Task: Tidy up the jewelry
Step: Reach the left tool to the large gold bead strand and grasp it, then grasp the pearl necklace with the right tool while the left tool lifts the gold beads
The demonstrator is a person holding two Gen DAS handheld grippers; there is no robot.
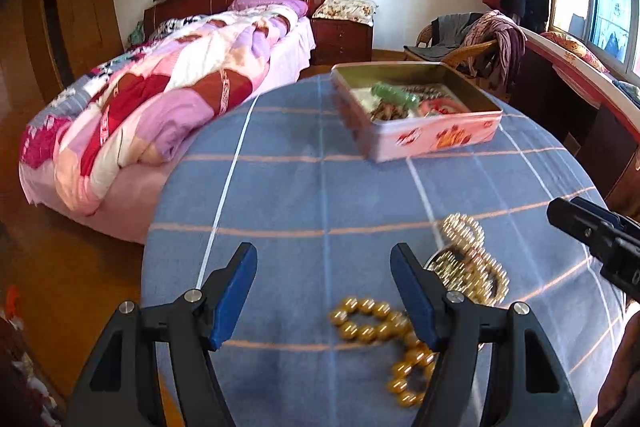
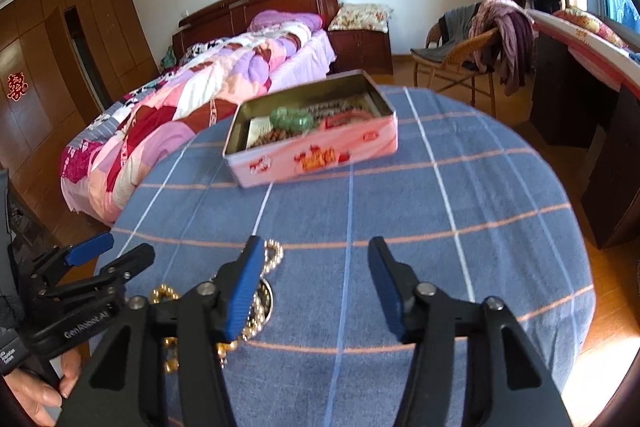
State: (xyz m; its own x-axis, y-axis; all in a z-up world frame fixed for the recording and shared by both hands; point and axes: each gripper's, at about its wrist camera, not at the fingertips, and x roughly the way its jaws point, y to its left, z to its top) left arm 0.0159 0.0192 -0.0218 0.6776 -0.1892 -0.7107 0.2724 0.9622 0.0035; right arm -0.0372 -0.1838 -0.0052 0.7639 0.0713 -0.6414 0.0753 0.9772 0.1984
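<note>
The step in hand looks like picking one of the loose gold pieces off the table and carrying it to the open pink tin at the table's far edge, which already holds green, brown and red beads. To do it well, bring one gripper down over a single strand, with a finger on each side of it, and close low against the cloth so the beads do not roll out.

The left gripper is released, empty, hanging near the table's near edge; the gold bead bracelet lies partly between its fingers, untouched as far as I can tell. The right gripper is also spread and grasps nothing; the finer gold chain bracelet lies just beside its left finger, partly hidden behind it.
</note>
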